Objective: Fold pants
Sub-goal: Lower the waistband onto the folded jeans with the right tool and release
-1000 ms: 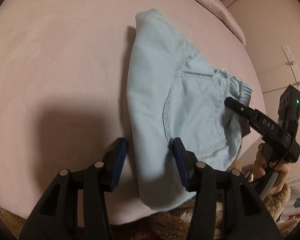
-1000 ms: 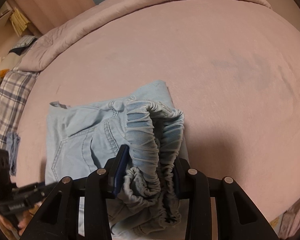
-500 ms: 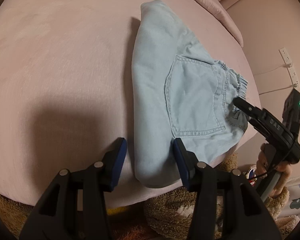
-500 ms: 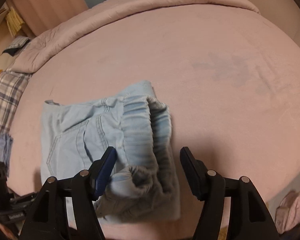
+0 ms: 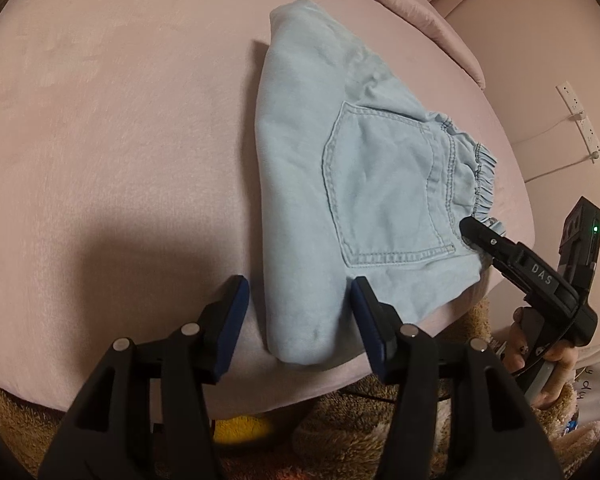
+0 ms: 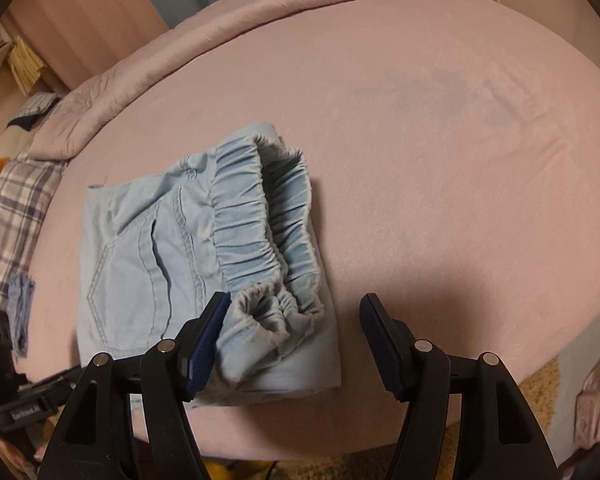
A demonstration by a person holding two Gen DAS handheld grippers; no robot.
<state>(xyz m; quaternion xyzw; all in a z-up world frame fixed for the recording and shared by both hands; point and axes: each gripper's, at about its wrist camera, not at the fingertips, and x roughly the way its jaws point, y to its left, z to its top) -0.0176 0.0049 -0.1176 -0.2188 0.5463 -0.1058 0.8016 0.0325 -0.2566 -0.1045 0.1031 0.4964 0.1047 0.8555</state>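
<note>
Both grippers stand open, gripping nothing: folded pants [image 5: 364, 200] lie on the pink bed [image 5: 120, 140] near its edge, left gripper [image 5: 300, 300] astride their corner, right gripper [image 6: 296, 320] at the waistband

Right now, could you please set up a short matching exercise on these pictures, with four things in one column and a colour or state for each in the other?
Things:
1. pants
2. bed cover
3. right gripper
4. pillow

Colour or state:
A. checked
B. pale blue, folded
C. pink
D. open, holding nothing

Pairs: 1-B, 2-C, 3-D, 4-A
</note>
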